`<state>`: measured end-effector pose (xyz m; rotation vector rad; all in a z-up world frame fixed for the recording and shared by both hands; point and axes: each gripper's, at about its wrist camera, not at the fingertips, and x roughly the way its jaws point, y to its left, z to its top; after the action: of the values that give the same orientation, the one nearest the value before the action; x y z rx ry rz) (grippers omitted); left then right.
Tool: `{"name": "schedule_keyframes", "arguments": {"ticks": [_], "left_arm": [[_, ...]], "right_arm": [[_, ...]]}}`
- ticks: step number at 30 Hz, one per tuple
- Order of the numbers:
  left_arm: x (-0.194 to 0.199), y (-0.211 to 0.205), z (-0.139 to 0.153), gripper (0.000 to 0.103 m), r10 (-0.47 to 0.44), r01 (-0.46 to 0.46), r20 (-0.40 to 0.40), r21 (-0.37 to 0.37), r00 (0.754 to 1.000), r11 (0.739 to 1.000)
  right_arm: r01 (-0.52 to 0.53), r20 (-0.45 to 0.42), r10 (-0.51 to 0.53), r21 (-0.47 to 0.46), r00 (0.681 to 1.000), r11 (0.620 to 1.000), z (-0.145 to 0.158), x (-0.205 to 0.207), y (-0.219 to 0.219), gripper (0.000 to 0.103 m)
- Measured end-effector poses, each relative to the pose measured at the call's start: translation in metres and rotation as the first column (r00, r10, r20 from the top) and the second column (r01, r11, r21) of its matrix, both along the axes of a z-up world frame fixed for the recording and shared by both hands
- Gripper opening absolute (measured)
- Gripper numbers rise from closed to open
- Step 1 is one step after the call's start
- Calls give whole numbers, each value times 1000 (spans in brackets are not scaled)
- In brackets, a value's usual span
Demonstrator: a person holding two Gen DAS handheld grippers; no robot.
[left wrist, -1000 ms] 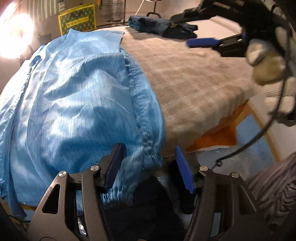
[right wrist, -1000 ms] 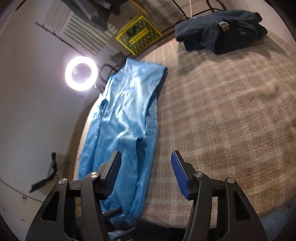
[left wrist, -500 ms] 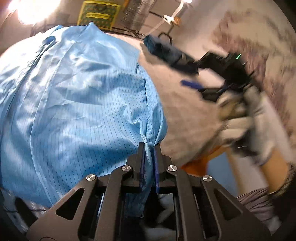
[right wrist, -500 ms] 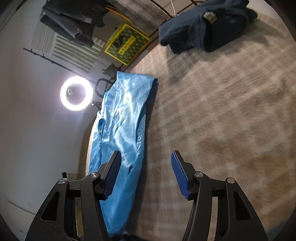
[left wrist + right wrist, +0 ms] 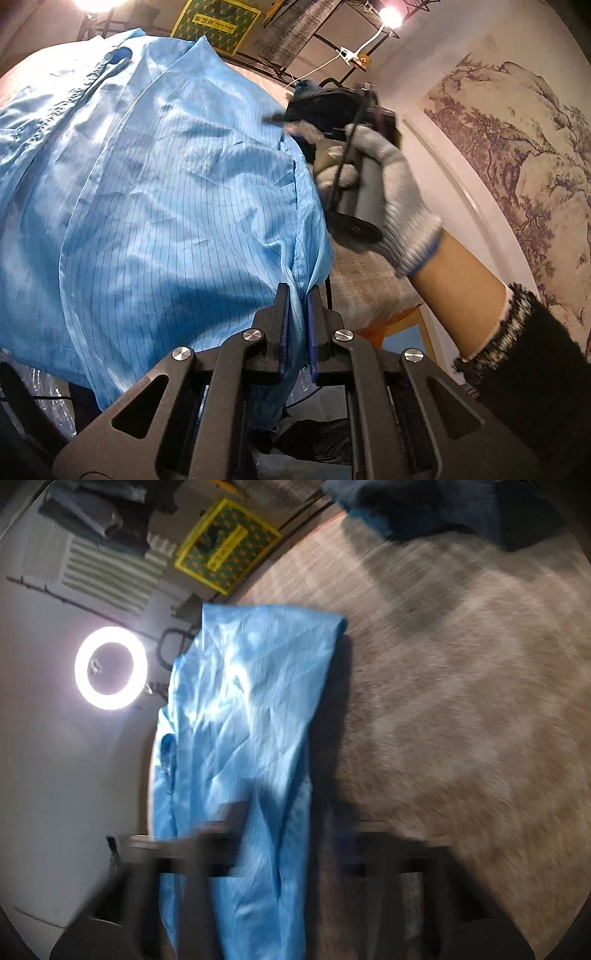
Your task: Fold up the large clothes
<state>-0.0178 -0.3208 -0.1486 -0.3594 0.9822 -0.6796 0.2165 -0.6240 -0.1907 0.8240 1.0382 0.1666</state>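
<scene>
Fingers of the left gripper (image 5: 296, 325), apart a second ago, now pinch the blue garment (image 5: 155, 192) at its near hem. Folding can start. The right gripper (image 5: 280, 849) is too blurry to tell.

glossy blue cloth garment (image 5: 155, 192), rough woven tablecloth (image 5: 461, 701)

Setting: indoor room rigged for recording, domestic in look. Ring light (image 5: 110, 667) glowing at left of right wrist view; bare lamp (image 5: 390, 16) at top of left wrist view. Ink landscape mural (image 5: 517, 155) on right wall. Plaid-covered work surface (image 5: 461, 683), dark clothes pile (image 5: 443, 506) at upper right.
</scene>
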Motion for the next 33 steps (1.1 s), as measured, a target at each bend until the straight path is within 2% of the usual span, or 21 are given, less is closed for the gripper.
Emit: {"name": "schedule_keyframes", "arguments": {"ticks": [8, 14, 19, 22, 28, 31, 33], "left_arm": [[12, 34, 1, 6, 63, -70, -60, -138, 996, 988], [13, 80, 1, 6, 146, -164, -99, -203, 984, 965], [11, 115, -1, 6, 214, -232, -109, -197, 971, 953], [7, 135, -7, 6, 256, -278, -132, -191, 958, 941], [3, 166, -32, 6, 320, -342, -172, -125, 932, 931], [5, 175, -44, 6, 336, -361, -198, -105, 921, 927], [6, 177, -49, 6, 342, -366, -203, -99, 918, 925]], "right_arm": [[-45, 89, 65, -211, 994, 976, 52, 16, 42, 1], [-118, 137, 184, -387, 973, 914, 82, 25, 106, 1], [-198, 156, 331, -546, 931, 814, 95, 31, 176, 1], [-260, 143, 428, -614, 892, 745, 92, 37, 229, 1], [-381, 67, 582, -695, 810, 610, 56, 40, 316, 1], [-414, 24, 611, -715, 791, 563, 37, 43, 339, 1], [-429, 5, 619, -717, 785, 550, 27, 46, 342, 1]]}}
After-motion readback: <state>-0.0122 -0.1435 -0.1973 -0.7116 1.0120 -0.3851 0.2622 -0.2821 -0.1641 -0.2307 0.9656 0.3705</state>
